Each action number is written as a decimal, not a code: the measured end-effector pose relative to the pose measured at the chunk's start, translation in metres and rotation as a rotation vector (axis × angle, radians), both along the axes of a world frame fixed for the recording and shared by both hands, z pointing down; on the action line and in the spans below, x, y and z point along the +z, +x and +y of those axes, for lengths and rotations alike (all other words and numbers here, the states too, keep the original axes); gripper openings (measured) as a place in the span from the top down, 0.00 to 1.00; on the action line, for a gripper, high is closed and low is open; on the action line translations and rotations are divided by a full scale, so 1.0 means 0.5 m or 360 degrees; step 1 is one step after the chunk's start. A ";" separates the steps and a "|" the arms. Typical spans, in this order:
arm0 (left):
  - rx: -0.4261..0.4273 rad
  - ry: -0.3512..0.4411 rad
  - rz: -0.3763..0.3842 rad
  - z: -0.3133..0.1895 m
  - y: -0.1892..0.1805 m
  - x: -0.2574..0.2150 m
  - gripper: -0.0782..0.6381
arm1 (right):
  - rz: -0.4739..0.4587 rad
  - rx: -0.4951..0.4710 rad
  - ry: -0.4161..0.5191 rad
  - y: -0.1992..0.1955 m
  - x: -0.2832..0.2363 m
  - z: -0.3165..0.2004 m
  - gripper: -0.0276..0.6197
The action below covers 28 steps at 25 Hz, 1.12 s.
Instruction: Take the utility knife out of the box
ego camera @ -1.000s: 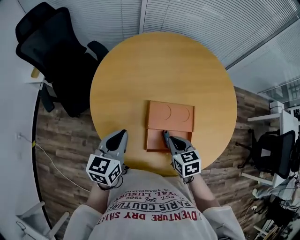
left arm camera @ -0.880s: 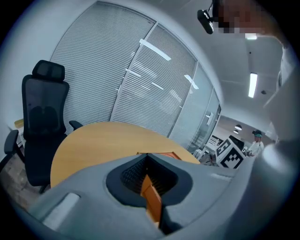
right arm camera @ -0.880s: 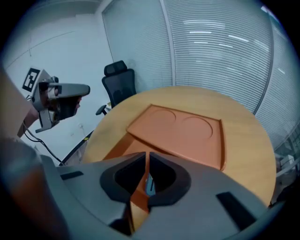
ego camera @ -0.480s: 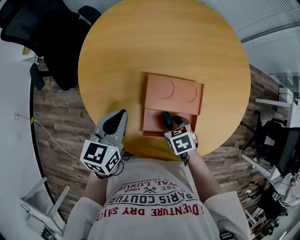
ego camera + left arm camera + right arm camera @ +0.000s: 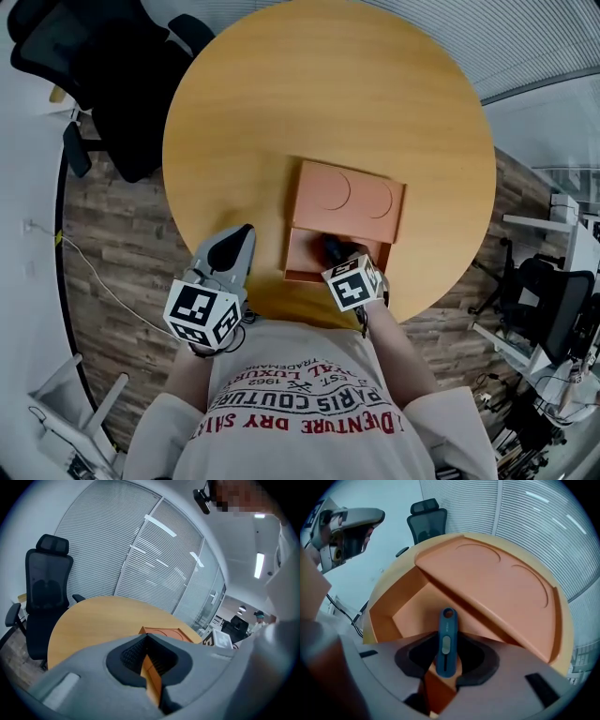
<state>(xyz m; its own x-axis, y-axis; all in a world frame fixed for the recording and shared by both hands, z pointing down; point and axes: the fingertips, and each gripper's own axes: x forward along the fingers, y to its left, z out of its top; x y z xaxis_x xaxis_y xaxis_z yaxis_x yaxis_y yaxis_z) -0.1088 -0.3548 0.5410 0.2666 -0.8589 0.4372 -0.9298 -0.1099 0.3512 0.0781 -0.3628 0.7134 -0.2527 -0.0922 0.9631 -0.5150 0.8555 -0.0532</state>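
Just a round wooden tabletop (image 5: 319, 103) on a wood-plank floor (image 5: 122, 272), black high-back office chair (image 5: 103, 84) parked near its far left edge, another dark chair (image 5: 548, 295) off to the right, and slatted blinds (image 5: 108, 550) along the wall behind.

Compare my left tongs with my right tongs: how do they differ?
Left tongs hover outside the box, over the table; right tongs reach down into it. Left tongs are shut and empty; right tongs have just been closing on the utility knife. Both carry marker cubes.
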 end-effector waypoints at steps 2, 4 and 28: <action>0.0008 0.0015 -0.0005 0.000 0.002 -0.005 0.90 | -0.0010 0.0031 -0.0001 -0.001 0.002 -0.001 0.75; 0.0018 0.0030 -0.0011 0.002 0.007 -0.012 0.90 | -0.0022 0.0050 -0.0008 0.000 0.003 0.000 0.76; 0.0223 0.0298 -0.0075 0.016 0.054 -0.186 0.90 | -0.0708 0.0140 0.0259 -0.027 -0.300 0.014 0.76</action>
<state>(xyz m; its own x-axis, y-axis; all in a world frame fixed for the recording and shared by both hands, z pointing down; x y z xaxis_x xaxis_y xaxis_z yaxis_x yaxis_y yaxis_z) -0.0819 -0.3466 0.4478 0.3718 -0.8823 0.2886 -0.9159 -0.2980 0.2689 0.0647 -0.3559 0.5636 -0.6217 -0.2722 0.7345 -0.5433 0.8253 -0.1540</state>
